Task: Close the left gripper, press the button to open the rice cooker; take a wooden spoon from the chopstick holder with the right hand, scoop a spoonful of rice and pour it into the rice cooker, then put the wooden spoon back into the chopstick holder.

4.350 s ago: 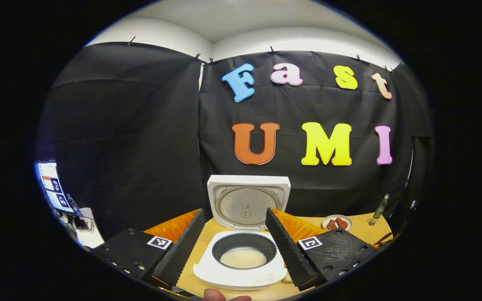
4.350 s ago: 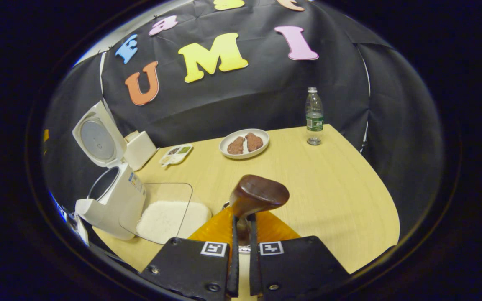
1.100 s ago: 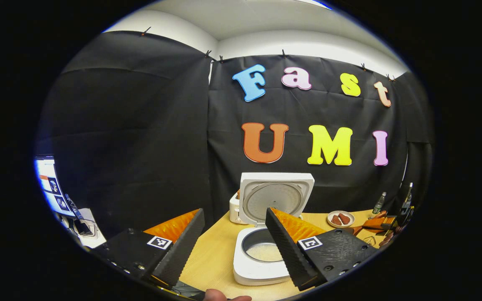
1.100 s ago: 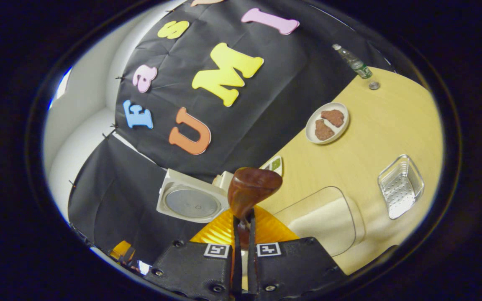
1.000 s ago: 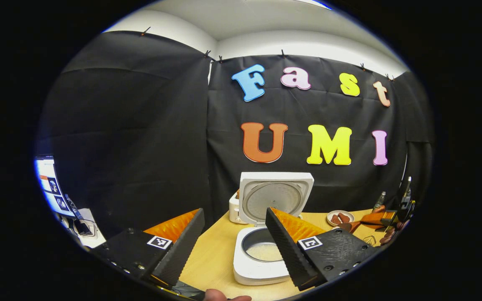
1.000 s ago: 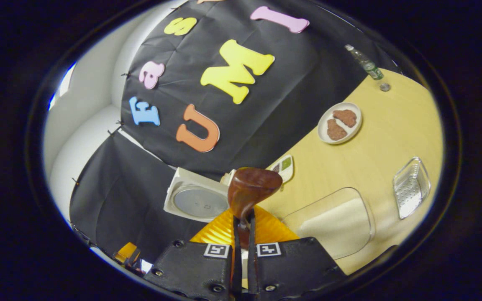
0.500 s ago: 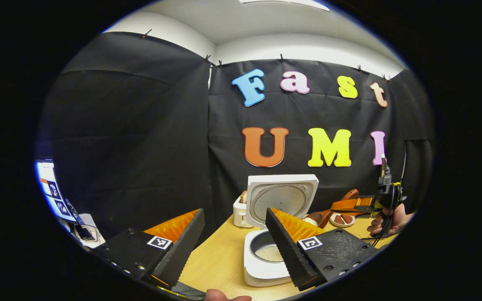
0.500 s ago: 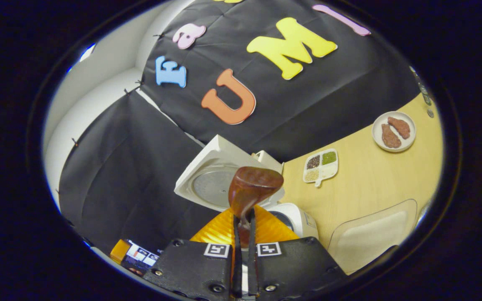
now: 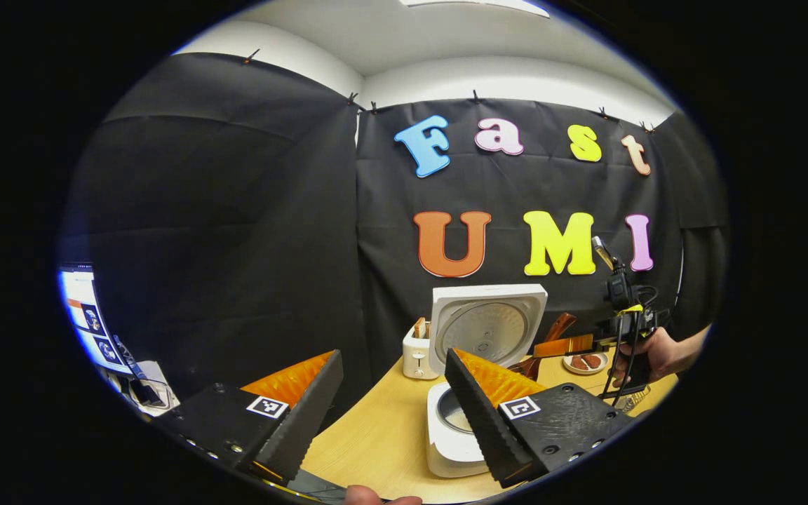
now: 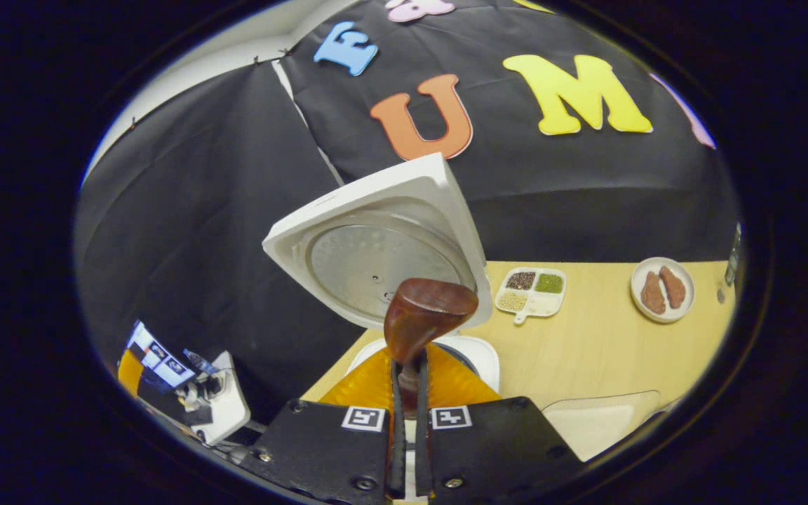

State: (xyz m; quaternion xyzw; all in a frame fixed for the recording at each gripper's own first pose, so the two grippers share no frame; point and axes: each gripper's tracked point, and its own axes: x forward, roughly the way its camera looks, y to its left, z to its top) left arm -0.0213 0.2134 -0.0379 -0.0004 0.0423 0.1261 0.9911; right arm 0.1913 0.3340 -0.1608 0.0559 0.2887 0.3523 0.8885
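Even, fairly bright overhead light from a white ceiling panel [image 9: 477, 3]; soft shadows, sharp centres, strong fisheye bending at edges.

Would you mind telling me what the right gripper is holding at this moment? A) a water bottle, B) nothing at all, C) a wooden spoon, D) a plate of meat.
C: in the right gripper view, the right gripper has both fingers pressed on the handle of the wooden spoon, whose bowl sticks up in front of the rice cooker with its lid open.
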